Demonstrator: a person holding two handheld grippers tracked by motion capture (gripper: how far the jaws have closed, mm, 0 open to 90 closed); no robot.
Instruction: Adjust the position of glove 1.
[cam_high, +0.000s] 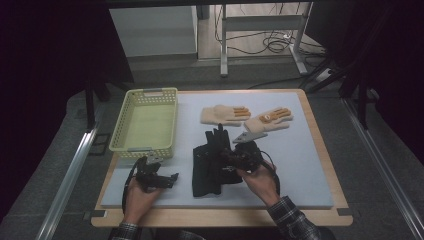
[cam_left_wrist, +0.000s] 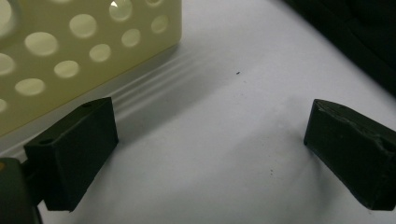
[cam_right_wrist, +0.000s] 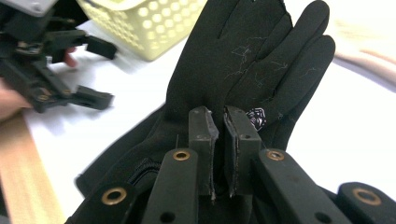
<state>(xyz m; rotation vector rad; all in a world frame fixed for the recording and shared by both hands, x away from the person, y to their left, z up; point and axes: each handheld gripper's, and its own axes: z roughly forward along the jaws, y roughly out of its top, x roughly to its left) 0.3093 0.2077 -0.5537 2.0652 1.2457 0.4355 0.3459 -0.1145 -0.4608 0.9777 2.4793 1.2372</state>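
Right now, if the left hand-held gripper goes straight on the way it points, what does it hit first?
Probably the black gloves: the left hand-held gripper points right across bare mat, its jaws open, with the yellow basket off to one side. Depth is unclear.

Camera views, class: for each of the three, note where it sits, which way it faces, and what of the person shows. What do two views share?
High view: above the person's side, looking forward and down on the table; both forearms show.
Left gripper view: on the left gripper, facing the yellow basket; open jaws.
Right gripper view: on the right gripper, facing the black glove.
Shared: basket and glove.
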